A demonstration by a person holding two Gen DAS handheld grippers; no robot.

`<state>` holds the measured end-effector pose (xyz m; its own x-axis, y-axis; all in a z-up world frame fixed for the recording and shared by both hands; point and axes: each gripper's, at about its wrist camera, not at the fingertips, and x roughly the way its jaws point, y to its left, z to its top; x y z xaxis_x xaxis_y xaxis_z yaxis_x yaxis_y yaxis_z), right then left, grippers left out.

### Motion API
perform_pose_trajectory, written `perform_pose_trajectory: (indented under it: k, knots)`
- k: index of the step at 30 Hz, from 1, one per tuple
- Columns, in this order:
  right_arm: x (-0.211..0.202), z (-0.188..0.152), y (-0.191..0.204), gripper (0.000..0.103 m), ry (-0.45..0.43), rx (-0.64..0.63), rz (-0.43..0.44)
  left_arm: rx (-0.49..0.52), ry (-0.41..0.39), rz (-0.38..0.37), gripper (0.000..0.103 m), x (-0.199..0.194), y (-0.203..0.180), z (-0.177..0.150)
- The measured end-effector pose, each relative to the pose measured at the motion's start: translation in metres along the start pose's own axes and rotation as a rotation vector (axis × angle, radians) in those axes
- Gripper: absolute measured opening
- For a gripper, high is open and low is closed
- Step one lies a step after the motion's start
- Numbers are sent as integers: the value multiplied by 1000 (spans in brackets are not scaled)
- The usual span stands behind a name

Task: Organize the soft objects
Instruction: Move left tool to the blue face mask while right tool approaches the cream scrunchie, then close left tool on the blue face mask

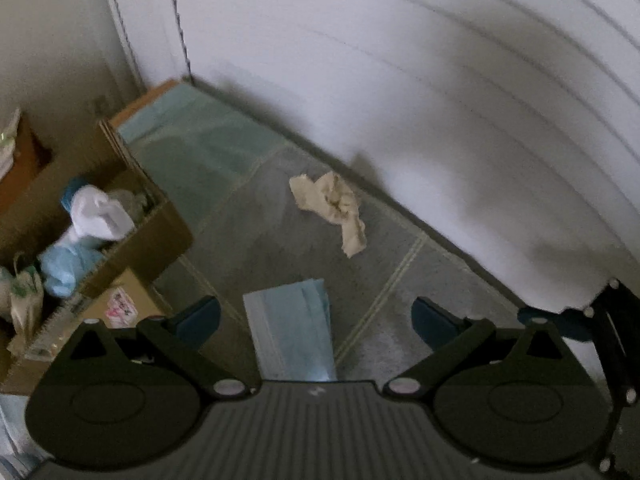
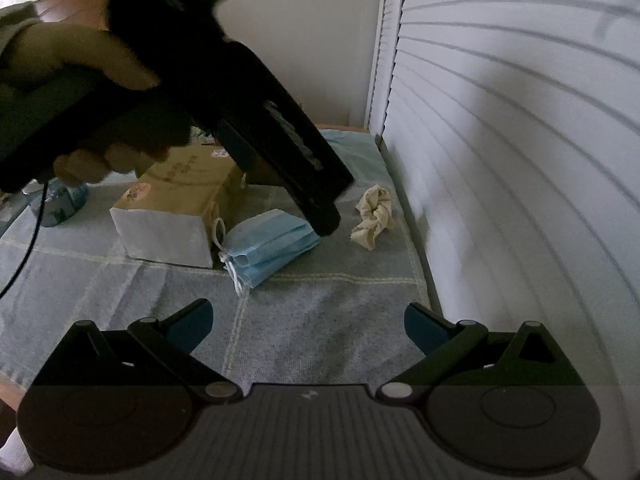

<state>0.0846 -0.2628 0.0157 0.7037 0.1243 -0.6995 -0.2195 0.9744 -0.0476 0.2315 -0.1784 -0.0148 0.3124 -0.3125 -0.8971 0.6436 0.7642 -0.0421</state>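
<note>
Both views are looking dim and grainy, with pale daylight seeping through the white slatted shutter [image 2: 500,128] and leaving everything away from it murky. Beside the shutter's base a soft shadow is darkening the grey mat [image 1: 280,224]. The fisheye lenses are bending the slats into arcs and blackening the corners. The cardboard box [image 1: 132,216] far from the shutter is smearing with motion blur; the left tool [image 2: 324,220] is showing as a near-black silhouette.
</note>
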Motion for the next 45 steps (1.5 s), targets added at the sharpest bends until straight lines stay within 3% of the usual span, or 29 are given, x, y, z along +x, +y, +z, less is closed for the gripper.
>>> perform_pose_trajectory:
  k: [11,14,17,20,24,27,33,38,43,45]
  knots:
    - [-2,-1,-3,103,-8,4,4,16,115,61,81,36,-3,10]
    - [-2,-1,-3,103,-8,4,4,26,140,67,73,43,-5,11]
    - [-2,-2,-3,103,-11,7,4,25,145,54,71,46,-5,11]
    - [-2,-2,-4,103,-13,9,-3,26,137,39,59,47,-5,11]
    - [-2,-1,-5,103,-14,14,-2,31,101,-24,59,41,-10,10]
    - [-2,-1,-4,103,-12,10,-3,70,95,-7,61,38,-15,10]
    - [-3,0,-3,103,-15,9,-1,108,160,48,63,42,-16,5]
    - [-2,-1,-3,103,-12,10,-2,125,174,46,62,47,-18,-2]
    - [-2,1,-3,103,-11,11,-11,118,155,26,55,46,-15,-4]
    - [-1,1,-2,103,-9,9,-16,112,146,11,48,44,-14,-6]
